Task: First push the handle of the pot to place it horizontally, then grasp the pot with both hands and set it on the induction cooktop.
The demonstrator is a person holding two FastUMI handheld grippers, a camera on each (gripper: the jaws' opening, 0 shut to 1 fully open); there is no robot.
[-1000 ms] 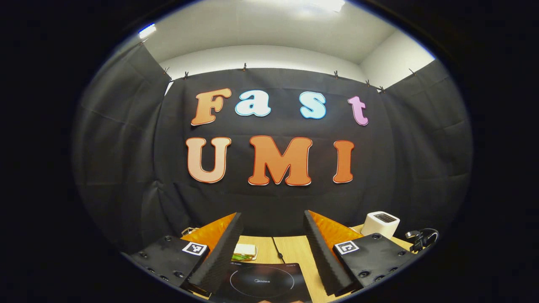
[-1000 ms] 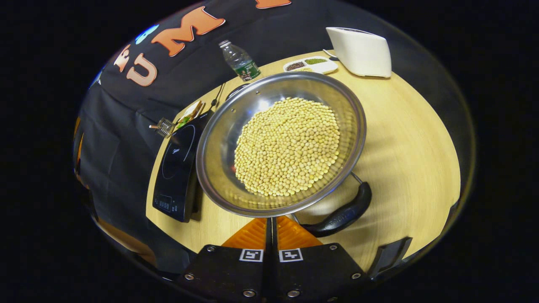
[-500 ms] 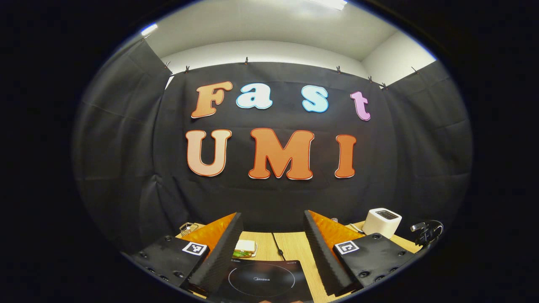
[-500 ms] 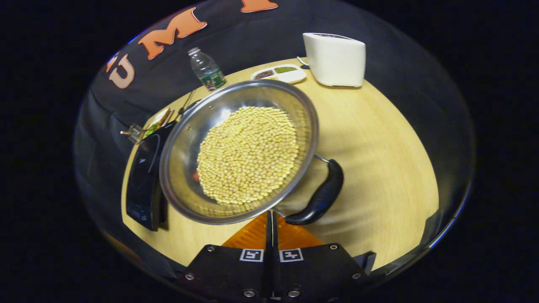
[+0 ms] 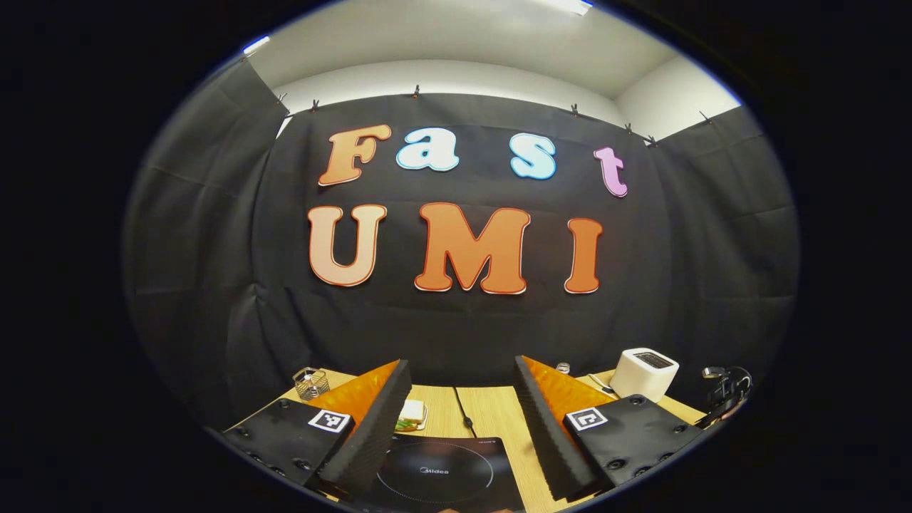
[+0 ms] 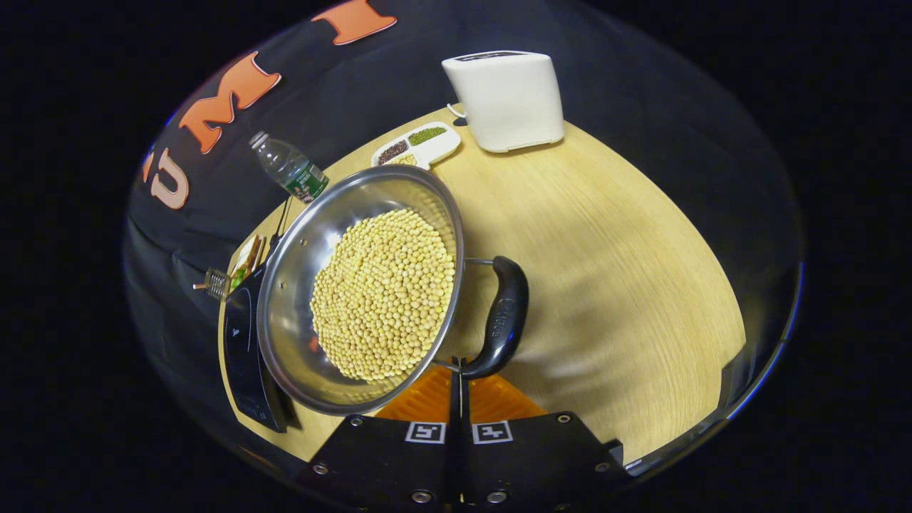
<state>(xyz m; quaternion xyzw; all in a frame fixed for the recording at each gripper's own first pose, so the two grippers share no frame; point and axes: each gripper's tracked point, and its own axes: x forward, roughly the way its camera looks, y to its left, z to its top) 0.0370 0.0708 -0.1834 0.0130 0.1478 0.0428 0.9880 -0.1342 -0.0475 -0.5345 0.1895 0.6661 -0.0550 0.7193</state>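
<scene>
In the right gripper view a steel pot (image 6: 285, 313) full of yellow beans stands on the wooden table (image 6: 613, 235). Its black handle (image 6: 502, 317) lies along the pot's right side. My right gripper (image 6: 459, 370) is shut with nothing between its fingers, and its tips sit against the near end of the handle. The black induction cooktop (image 6: 242, 356) lies just left of the pot, partly hidden by it. In the left gripper view my left gripper (image 5: 462, 365) is open above the cooktop (image 5: 438, 474), holding nothing.
A white toaster (image 6: 506, 100) (image 5: 643, 374) stands at the table's far side. Beside it lies a divided dish of beans (image 6: 415, 144), with a water bottle (image 6: 288, 167) nearby. A sandwich plate (image 5: 411, 413), a small wire basket (image 5: 310, 383) and a cable (image 5: 463, 413) lie behind the cooktop.
The shut right gripper has swung round the pot, and the handle has turned from slanting at lower right to lying along the pot's right side. The left gripper view has tipped slightly, showing more table.
</scene>
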